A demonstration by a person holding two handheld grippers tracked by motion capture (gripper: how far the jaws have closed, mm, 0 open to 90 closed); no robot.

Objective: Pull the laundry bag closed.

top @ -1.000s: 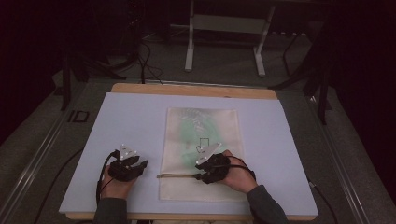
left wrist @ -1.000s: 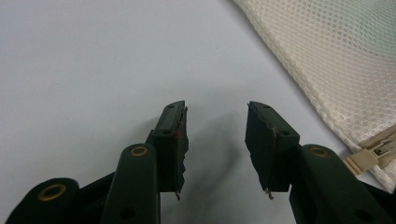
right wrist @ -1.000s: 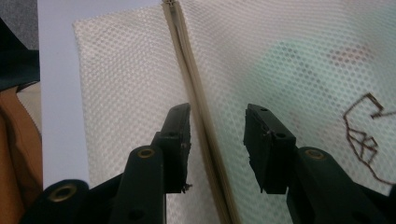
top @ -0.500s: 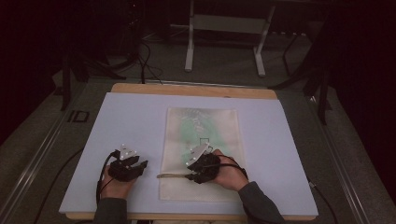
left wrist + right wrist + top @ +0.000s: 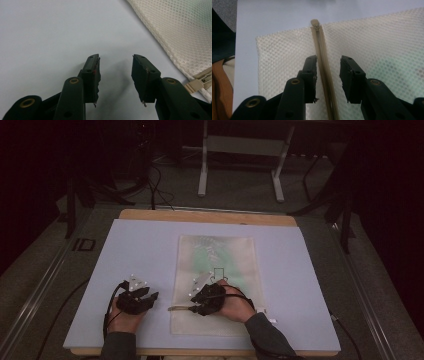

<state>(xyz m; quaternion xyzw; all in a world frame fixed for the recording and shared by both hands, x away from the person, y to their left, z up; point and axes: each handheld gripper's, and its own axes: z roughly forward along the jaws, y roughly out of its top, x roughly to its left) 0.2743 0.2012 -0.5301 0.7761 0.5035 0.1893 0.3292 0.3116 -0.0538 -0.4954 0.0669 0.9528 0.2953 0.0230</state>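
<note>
Right tongs [image 5: 327,82] hover over the mesh bag [image 5: 215,285] lying flat mid-table [image 5: 125,250], jaws apart and straddling its zipper [image 5: 323,65], lined up, I'd say, to nip the tape. Left tongs [image 5: 115,80] wait just beside the bag's edge, jaws apart, nothing between them. No readable writing anywhere.
</note>
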